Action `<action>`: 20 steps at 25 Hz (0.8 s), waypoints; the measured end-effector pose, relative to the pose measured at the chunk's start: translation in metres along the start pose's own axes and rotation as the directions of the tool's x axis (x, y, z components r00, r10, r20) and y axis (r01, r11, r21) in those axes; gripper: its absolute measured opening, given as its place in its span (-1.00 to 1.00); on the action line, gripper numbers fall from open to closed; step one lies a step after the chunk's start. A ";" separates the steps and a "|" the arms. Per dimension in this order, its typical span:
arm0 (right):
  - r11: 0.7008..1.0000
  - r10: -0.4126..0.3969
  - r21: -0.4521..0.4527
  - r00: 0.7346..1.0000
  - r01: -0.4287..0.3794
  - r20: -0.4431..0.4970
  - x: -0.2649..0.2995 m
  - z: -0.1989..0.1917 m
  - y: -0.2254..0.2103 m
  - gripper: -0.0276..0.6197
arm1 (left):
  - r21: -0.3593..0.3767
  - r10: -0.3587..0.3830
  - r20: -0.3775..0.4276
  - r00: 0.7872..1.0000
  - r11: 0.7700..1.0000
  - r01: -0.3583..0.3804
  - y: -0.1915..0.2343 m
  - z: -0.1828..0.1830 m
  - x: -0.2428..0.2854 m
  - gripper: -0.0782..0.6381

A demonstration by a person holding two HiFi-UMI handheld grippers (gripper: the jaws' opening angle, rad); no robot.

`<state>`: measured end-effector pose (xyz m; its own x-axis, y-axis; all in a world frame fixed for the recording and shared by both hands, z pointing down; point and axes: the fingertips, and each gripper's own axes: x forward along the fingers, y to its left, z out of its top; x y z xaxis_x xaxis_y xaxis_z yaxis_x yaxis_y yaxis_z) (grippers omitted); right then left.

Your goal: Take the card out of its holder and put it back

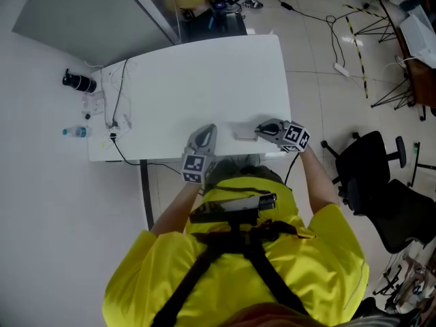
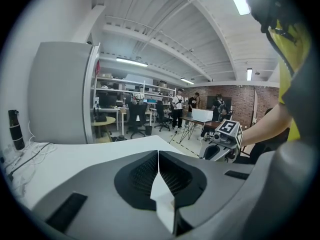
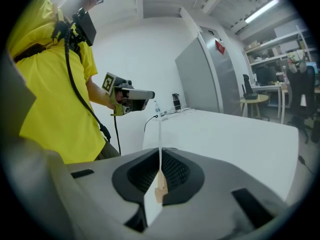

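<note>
A white card (image 1: 244, 133) lies low over the white table (image 1: 204, 80), close to its near edge. My right gripper (image 1: 259, 131) comes in from the right and is shut on the card's right end. In the right gripper view the card (image 3: 160, 134) stands edge-on as a thin white strip rising from between the closed pads of my right gripper (image 3: 160, 156), with a small tan piece (image 3: 161, 190) beside it at the jaws' base. My left gripper (image 1: 208, 129) hovers just left of the card, apart from it. Its pads meet in the left gripper view (image 2: 158, 156), and I see nothing gripped.
A black cylinder (image 1: 80, 82), a small water bottle (image 1: 75, 132) and loose cables (image 1: 119, 101) sit at the table's left end. A grey partition (image 1: 88, 12) stands behind it. A black office chair (image 1: 371, 165) is on the floor to the right.
</note>
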<state>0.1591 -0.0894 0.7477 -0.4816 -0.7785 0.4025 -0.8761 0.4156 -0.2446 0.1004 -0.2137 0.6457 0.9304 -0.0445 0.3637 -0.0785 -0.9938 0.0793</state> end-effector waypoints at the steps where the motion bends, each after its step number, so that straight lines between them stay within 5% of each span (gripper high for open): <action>1: 1.000 0.001 -0.013 1.000 -0.001 0.000 -0.003 0.007 0.001 -0.86 | -0.003 -0.001 0.005 1.000 1.000 0.001 -0.001 0.002 0.001 -0.78; 14: 0.974 -0.047 -0.216 0.992 0.072 0.119 -0.115 0.225 0.018 -0.86 | 0.003 0.008 0.109 0.994 1.000 -0.009 -0.008 0.039 0.017 -0.78; 20: 0.973 -0.030 -0.224 0.992 0.057 0.123 -0.126 0.241 0.029 -0.86 | 0.015 0.047 0.143 0.989 0.999 -0.049 -0.011 0.048 0.018 -0.78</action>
<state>0.2000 -0.0927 0.4775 -0.4485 -0.8425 0.2983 -0.8851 0.4650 -0.0172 0.1350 -0.2083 0.6068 0.9675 -0.1051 0.2301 -0.1190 -0.9917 0.0476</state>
